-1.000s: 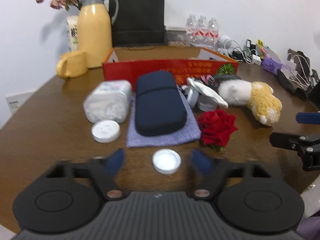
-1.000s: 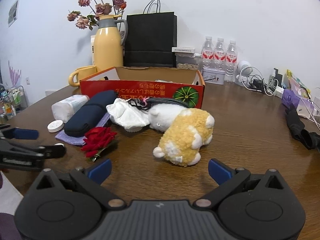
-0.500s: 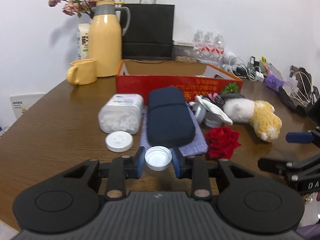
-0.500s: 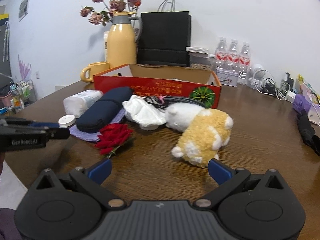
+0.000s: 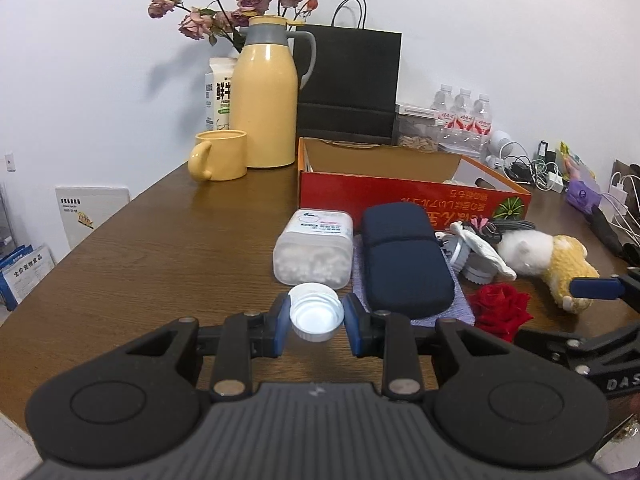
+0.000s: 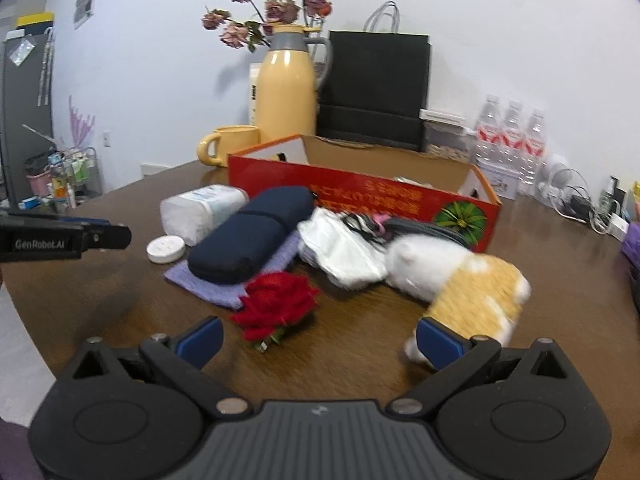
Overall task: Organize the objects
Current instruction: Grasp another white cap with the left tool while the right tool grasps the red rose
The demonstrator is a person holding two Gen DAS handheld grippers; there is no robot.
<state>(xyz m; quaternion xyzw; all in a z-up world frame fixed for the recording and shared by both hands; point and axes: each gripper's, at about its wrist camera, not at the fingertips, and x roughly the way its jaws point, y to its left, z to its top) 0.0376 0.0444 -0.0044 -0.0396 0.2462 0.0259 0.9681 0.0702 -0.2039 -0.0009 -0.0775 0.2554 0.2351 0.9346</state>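
Now the left gripper (image 5: 314,322) pinches the white cap (image 5: 316,317), held between its blue pads.

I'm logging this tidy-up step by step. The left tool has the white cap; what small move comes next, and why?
Probably carry the white cap, pinched in the left tool, forward over the open red box behind the clutter: the box looks like the collecting place.
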